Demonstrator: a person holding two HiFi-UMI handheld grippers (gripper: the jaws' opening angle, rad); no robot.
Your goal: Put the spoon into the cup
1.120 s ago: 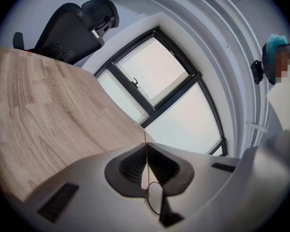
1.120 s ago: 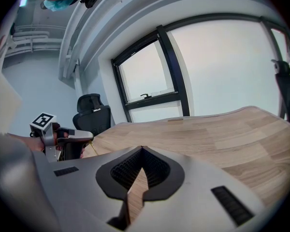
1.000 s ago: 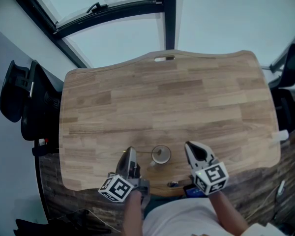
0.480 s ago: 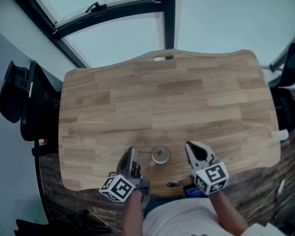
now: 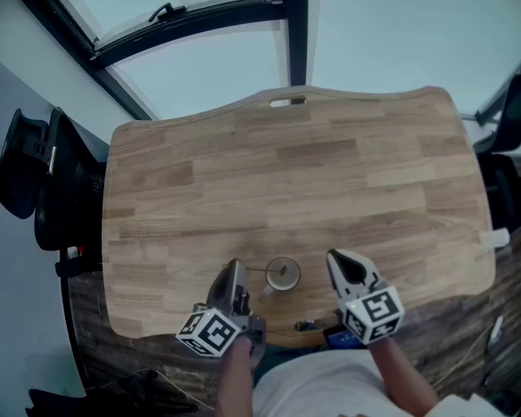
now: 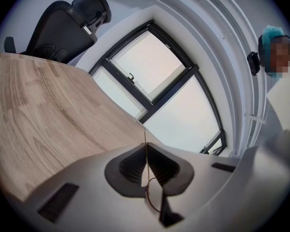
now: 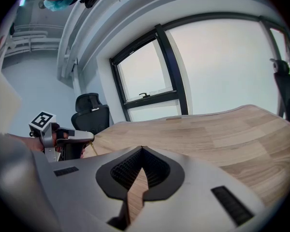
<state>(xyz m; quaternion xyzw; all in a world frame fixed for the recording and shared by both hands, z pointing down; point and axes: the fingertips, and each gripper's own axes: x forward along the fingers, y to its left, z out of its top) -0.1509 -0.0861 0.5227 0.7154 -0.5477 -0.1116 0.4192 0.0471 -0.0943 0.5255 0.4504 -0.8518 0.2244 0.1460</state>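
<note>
Spoon (image 6: 145, 153): thin gold handle, seen edge-on, pinched between the closed fingers of the left gripper (image 6: 146, 148); it runs from their tip toward the cup (image 5: 284, 274), and whether its far end is inside is unclear. Cup: upright near the table's (image 5: 286, 172) front edge, between the grippers. Right gripper (image 7: 142, 150): fingers closed together, empty, beside the cup, not touching

wooden table (image 5: 330, 172) filling the middle, black office chair (image 5: 35, 181) sitting at its left edge, dark-framed window (image 7: 217, 66) glowing beyond, second chair (image 5: 514, 115) peeking in at right
</note>
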